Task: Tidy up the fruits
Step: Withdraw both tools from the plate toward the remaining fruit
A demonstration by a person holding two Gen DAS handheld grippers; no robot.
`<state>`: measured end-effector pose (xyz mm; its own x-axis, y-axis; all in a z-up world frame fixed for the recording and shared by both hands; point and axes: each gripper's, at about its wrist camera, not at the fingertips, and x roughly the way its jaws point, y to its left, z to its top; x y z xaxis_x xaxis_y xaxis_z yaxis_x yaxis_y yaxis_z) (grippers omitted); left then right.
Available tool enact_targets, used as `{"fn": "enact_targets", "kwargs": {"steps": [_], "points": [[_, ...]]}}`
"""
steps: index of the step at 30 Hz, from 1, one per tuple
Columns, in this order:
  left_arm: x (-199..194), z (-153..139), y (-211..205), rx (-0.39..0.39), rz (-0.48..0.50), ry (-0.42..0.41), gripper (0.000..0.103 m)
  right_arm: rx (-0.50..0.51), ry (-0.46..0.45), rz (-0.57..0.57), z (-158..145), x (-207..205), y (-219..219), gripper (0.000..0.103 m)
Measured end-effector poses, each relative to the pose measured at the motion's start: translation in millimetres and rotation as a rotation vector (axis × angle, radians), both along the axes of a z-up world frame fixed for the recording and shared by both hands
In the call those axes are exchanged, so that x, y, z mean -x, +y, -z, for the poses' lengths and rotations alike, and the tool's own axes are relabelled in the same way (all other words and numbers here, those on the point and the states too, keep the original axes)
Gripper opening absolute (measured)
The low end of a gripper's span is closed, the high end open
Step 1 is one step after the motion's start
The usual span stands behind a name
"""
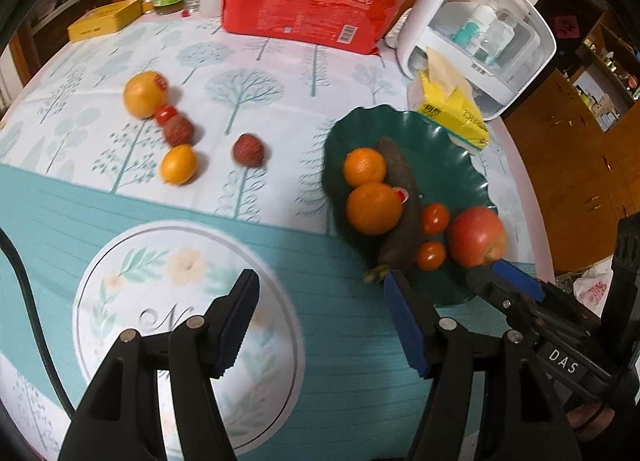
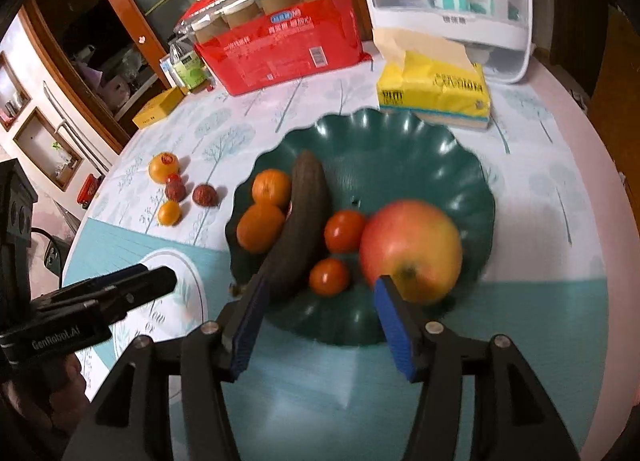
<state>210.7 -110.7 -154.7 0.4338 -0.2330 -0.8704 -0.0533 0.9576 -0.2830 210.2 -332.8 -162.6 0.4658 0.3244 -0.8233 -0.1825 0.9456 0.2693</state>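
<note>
Fruits fill the near half of a dark green scalloped plate (image 2: 420,133) at the centre of the right wrist view: a large red-yellow apple (image 2: 412,249) at lower right, two small red tomatoes (image 2: 344,231) left of it, a blackened banana (image 2: 298,221) lying diagonally, and two oranges (image 2: 260,227) against the banana's left side, one above the other. The apple looks soft with blur.

The right gripper (image 2: 320,321) stands wide open at the bottom of that view, blue pads apart, holding nothing; its right pad overlaps the apple's lower edge in the frame, but whether it touches cannot be told. The left gripper (image 1: 320,321) is likewise spread wide and empty at the bottom of the left wrist view, above the teal tablecloth (image 1: 280,261) and its round floral emblem.

More fruit lies loose on the cloth at the upper left of the left wrist view: a small yellow-orange fruit (image 1: 179,164), a rough reddish lychee (image 1: 248,150) to its right, then a second lychee (image 1: 179,131), a small tomato (image 1: 166,114) and a stickered orange (image 1: 144,94) in a close cluster.

Beyond the plate, at the top of the right wrist view, sit a yellow tissue pack (image 2: 434,89), a red pack of jars (image 2: 276,49) and a white storage box (image 2: 448,1) with bottles inside. A yellow carton (image 2: 158,109) lies at the far left table edge.
</note>
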Motion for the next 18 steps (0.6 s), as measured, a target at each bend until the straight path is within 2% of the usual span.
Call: {"fn": "enact_targets", "kwargs": {"steps": [9,18], "points": [[23.9,6.0,34.4,-0.028,-0.05,0.026,0.065,-0.009,0.084,0.016,15.0,31.0,11.7,0.056],[29.4,-5.7,88.7,-0.055,-0.074,0.044,0.068,-0.067,0.17,0.064,28.0,45.9,37.6,0.056]]}}
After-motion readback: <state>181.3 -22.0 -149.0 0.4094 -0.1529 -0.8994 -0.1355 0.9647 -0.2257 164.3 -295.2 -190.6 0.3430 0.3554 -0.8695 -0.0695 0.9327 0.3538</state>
